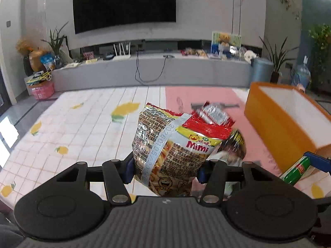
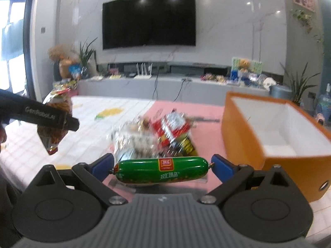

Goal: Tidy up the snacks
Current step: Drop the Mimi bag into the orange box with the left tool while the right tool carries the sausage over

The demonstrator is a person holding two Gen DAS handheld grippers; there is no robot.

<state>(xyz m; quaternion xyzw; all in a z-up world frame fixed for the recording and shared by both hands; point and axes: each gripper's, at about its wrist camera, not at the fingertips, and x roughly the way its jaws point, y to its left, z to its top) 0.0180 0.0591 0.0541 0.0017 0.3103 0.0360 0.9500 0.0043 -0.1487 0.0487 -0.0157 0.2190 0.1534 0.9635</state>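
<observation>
Snacks (image 2: 157, 132) lay in a loose, blurred heap on the pink part of the mat (image 1: 86, 128), between the two grippers and the orange box (image 2: 277, 136); the count of packets there could not be told. One orange box stood open at the right, its white inside bare where visible. The left gripper (image 1: 165, 171) had its jaws clamped on one Mimi snack bag (image 1: 165, 155), held upright above the mat. The right gripper (image 2: 162, 167) held one green sausage (image 2: 161, 170) crosswise, its two ends pinched between the blue pads (image 2: 221, 167), just beside the box's near corner. Beyond the mat, one dark television (image 2: 149, 19) hung over a long grey cabinet (image 1: 153, 70) crowded with small items, potted plants (image 1: 54, 41) at both ends.
</observation>
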